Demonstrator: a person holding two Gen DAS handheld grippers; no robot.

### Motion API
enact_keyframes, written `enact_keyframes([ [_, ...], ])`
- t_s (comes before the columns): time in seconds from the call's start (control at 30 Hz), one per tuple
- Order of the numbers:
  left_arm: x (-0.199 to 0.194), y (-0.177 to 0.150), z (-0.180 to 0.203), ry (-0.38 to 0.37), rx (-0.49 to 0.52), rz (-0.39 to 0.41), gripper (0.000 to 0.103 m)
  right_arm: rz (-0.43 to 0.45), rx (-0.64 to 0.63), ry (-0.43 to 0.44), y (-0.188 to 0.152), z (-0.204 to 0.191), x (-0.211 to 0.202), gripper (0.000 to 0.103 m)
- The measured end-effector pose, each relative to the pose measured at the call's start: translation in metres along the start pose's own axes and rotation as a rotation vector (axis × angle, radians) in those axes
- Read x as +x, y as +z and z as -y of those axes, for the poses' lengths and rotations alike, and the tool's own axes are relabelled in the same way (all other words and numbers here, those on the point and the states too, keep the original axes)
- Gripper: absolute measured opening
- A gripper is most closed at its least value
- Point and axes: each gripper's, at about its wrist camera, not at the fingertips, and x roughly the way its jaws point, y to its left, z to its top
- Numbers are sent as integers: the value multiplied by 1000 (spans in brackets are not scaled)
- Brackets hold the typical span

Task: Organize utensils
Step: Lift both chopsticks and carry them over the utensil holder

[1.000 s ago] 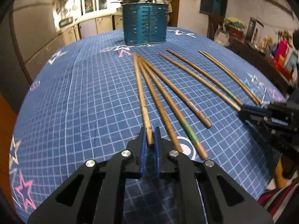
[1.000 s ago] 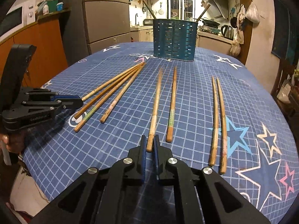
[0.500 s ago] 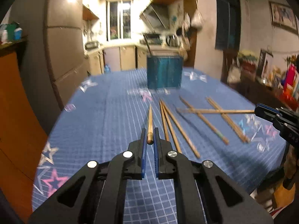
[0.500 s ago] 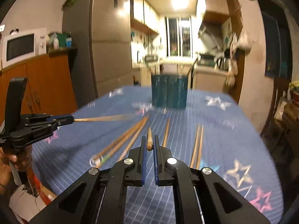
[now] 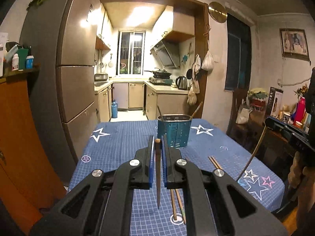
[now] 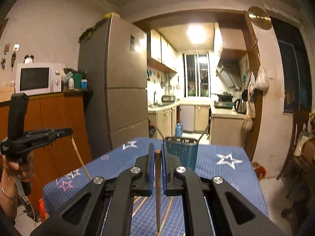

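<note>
Both grippers have risen from the counter since a second ago, each lifting a chopstick that then lay flat among the others. Now the left gripper [image 5: 157,143] has its jaws clenched on a chopstick [image 5: 157,177] that hangs tip-down between them, its blunt end level with the fingertips. The right gripper [image 6: 157,153] grasps a second chopstick [image 6: 157,192] the same way. Both hang clear above the blue star-patterned counter [image 5: 118,149], with open room on every side. A blue utensil holder [image 5: 174,130] stands at the far end, just right of the left jaws, two sticks leaning in it. Loose chopsticks [image 5: 177,204] lie on the near counter below.
</note>
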Motion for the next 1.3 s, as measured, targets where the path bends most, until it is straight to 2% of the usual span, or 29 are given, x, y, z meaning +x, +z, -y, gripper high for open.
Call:
enact_keyframes([
  [0.17, 3, 1, 7, 48, 9, -9, 5, 36, -18, -15, 17, 2, -7, 8],
  [0.27, 12, 0, 12, 116, 14, -30, 5, 36, -19, -20, 21, 4, -5, 8],
  [0.67, 23, -1, 13, 297, 66, -46, 5, -10, -4, -46, 10, 6, 13, 8],
  [1.1, 29, 3, 8, 398, 104, -41, 5, -23, -5, -62, 7, 7, 23, 8],
  [1.3, 36, 8, 10, 430, 129, -33, 5, -22, -28, -73, 19, 9, 40, 8],
])
